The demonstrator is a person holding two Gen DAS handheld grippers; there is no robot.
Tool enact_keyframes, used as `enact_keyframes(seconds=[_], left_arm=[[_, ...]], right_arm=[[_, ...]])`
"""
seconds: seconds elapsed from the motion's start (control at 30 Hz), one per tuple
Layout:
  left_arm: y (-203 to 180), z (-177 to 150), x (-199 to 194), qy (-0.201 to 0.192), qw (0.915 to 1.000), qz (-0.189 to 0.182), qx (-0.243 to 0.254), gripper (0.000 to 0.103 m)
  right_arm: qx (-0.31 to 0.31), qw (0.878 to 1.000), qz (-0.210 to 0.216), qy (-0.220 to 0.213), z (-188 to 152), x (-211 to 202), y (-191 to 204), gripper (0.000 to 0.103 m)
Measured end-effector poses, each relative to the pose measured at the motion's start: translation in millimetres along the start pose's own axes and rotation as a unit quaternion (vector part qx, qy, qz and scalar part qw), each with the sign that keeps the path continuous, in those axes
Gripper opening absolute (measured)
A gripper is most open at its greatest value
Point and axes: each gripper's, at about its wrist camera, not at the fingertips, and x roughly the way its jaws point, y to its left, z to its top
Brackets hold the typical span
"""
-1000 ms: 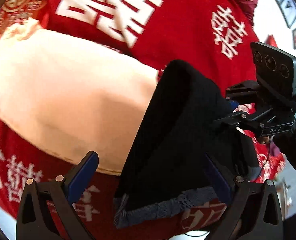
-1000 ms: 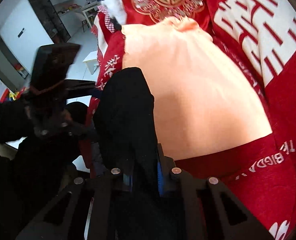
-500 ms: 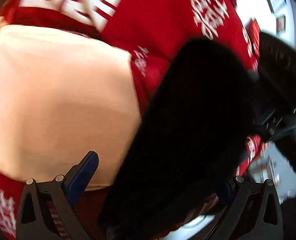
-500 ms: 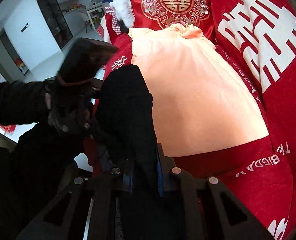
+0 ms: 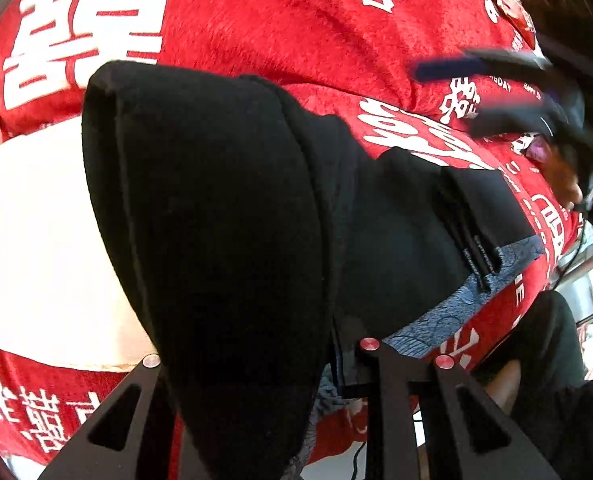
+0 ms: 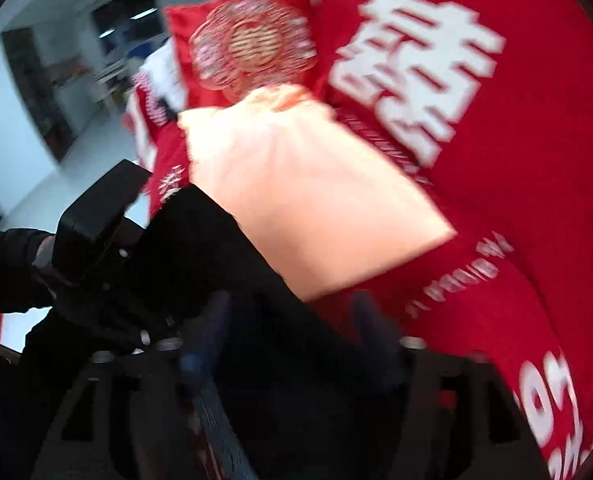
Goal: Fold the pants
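Observation:
The black pants (image 5: 224, 216) lie folded over on the red bedspread (image 5: 280, 20), with a grey patterned inner waistband (image 5: 448, 316) showing at the lower right. My left gripper (image 5: 256, 364) is shut on a thick fold of the pants. My right gripper (image 6: 288, 320) is open, its blue-padded fingers (image 6: 212, 320) spread over the black cloth (image 6: 200, 248); it also shows blurred at the upper right of the left wrist view (image 5: 496, 84). The left gripper's body (image 6: 96, 216) appears at left in the right wrist view.
A peach-coloured folded garment (image 6: 296, 200) lies on the bedspread beside the pants; it also shows in the left wrist view (image 5: 28, 240). A red embroidered pillow (image 6: 252, 44) stands at the bed's head. The bed's edge and the room floor are at left (image 6: 24, 140).
My left gripper has closed on the pants fold. My right gripper has opened and let go of the cloth, and is moving fast. The pants have dropped flatter onto the bed.

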Motion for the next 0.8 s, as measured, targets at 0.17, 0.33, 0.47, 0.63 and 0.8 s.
enact_keyframes(seconds=[0.17, 0.33, 0.47, 0.63, 0.8], left_arm=[[-30, 16, -13, 0.005, 0.9998, 0.015, 0.012, 0.024], [-64, 41, -21, 0.009, 0.9996, 0.016, 0.021, 0.024], [-86, 59, -31, 0.016, 0.9998, 0.000, 0.010, 0.024], [-129, 90, -28, 0.032, 0.9991, -0.027, 0.005, 0.024], [-184, 113, -8, 0.053, 0.9976, -0.033, 0.031, 0.024]], right_arm=[[-0.003, 0.995, -0.061, 0.073, -90, -39, -4, 0.080], [0.055, 0.987, -0.077, 0.128, -161, -9, -21, 0.080], [0.057, 0.988, -0.092, 0.112, -171, 10, -19, 0.088], [0.096, 0.988, -0.116, 0.022, -175, -56, -24, 0.088], [0.168, 0.974, -0.148, -0.034, -203, -103, -38, 0.088]])
